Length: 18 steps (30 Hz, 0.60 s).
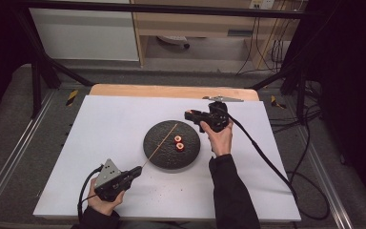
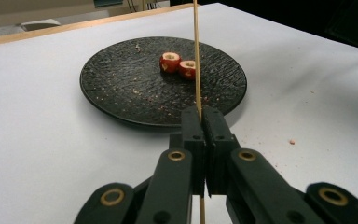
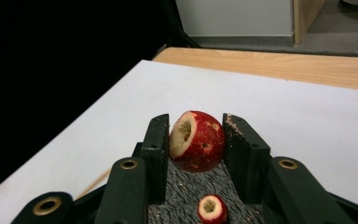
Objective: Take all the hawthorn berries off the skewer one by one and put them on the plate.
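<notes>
Now we hold a cored red fruit [image 3: 197, 141] in our right claw [image 3: 196, 140] above the black plate [image 1: 158, 152], while our left claw [image 2: 201, 122] pinches a wooden skewer [image 2: 196, 56].

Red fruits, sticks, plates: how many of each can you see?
Red cored fruits: 3, two on the plate and one in the right gripper
Wooden stick: 1, in the left gripper
Black plate: 1
Total: 5
</notes>
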{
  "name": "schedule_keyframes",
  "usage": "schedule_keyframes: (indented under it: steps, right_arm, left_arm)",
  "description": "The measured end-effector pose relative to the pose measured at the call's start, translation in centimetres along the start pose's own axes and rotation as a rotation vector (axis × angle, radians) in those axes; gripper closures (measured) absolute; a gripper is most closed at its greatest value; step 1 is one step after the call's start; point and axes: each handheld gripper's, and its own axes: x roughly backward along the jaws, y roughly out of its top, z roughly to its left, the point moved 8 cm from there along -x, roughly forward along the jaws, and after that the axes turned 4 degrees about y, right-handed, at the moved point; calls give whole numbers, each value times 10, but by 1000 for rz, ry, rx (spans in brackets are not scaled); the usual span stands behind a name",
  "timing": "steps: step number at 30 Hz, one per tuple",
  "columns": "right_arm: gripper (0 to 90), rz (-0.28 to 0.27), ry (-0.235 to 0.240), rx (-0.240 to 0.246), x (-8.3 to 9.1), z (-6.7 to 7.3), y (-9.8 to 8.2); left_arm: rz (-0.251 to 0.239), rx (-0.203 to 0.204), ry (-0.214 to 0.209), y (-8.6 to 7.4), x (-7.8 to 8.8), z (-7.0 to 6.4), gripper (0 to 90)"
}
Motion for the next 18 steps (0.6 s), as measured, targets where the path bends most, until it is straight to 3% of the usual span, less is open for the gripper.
schedule_keyframes:
  steps: [8, 18]
  right_arm:
    - [631, 54, -13, -3, -10, -10, -27]
    - [632, 123, 7, 7, -25, -7, -70]
  left_arm:
    - [0, 2, 1, 0, 0, 0, 883]
    - [5, 3, 2, -1, -1, 1, 883]
